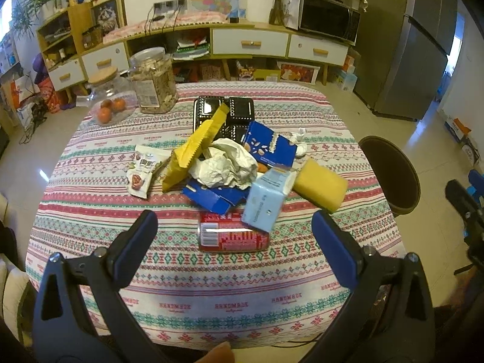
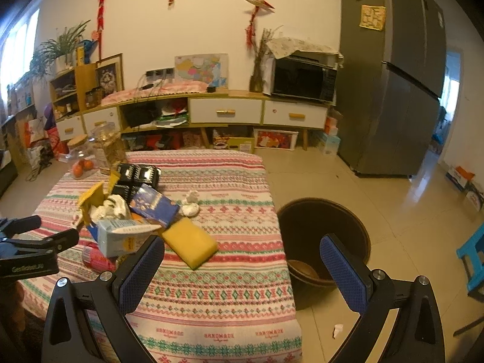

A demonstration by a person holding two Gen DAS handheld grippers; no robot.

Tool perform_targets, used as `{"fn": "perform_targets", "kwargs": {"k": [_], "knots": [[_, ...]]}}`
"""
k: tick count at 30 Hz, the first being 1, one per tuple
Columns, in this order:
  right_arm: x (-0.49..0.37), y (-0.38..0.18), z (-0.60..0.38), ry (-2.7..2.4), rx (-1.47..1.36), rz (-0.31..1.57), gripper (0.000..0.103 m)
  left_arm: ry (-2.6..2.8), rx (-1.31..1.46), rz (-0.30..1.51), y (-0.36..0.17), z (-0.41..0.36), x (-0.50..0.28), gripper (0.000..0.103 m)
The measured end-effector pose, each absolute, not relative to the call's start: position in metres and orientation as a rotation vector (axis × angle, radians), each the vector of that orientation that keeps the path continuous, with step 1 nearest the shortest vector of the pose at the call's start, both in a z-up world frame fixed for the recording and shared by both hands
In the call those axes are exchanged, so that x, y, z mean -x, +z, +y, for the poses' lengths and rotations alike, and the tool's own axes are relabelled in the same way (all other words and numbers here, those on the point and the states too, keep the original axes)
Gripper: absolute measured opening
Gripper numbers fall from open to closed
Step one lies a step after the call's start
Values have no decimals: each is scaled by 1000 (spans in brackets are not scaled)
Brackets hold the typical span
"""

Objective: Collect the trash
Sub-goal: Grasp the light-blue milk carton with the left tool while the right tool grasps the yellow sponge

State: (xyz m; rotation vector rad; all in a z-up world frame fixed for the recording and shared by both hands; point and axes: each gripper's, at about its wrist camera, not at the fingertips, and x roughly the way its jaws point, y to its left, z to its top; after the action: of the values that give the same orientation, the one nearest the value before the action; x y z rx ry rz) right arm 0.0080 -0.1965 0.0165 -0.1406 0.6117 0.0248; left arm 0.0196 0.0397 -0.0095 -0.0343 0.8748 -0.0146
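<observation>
Nearest the left hand-held gripper [image 1: 234,227], straight ahead between its wide-open, empty jaws, lies a red can [image 1: 233,236] on the table [image 1: 211,296], its long axis running across the jaws. A light-blue carton [image 1: 264,204] leans on its far end; the trash heap spreads beyond. The right hand-held gripper [image 2: 242,263], also wide open and empty, hangs over the table edge, with the brown bin [image 2: 323,236] ahead to its right. The left looks better placed for the can.

You can read "HANDMADE" printed again and again in red along the near edge of the tablecloth [image 1: 193,306], clear in both views. The print on the red can [image 1: 233,236], the cartons and the snack pouch [image 1: 142,169] is too blurred to read.
</observation>
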Motion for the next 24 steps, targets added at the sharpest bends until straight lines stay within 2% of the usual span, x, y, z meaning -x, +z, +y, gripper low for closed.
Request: {"fn": "perform_targets", "kwargs": {"k": [6, 10, 12, 14, 21, 24], "knots": [[-49, 20, -185, 88, 178, 740, 103, -51, 57, 927, -2, 59, -57, 101], [-84, 3, -192, 130, 113, 859, 103, -170, 149, 1032, -14, 64, -88, 101], [-100, -11, -205, 123, 52, 916, 103, -262, 190, 1077, -25, 61, -98, 93], [-109, -24, -218, 102, 11, 962, 103, -316, 162, 1106, -37, 51, -104, 76], [-131, -53, -235, 128, 61, 1072, 103, -374, -29, 1171, -67, 12, -111, 67], [-137, -62, -232, 142, 128, 1087, 103, -387, -81, 1199, -78, 3, -115, 47]]}}
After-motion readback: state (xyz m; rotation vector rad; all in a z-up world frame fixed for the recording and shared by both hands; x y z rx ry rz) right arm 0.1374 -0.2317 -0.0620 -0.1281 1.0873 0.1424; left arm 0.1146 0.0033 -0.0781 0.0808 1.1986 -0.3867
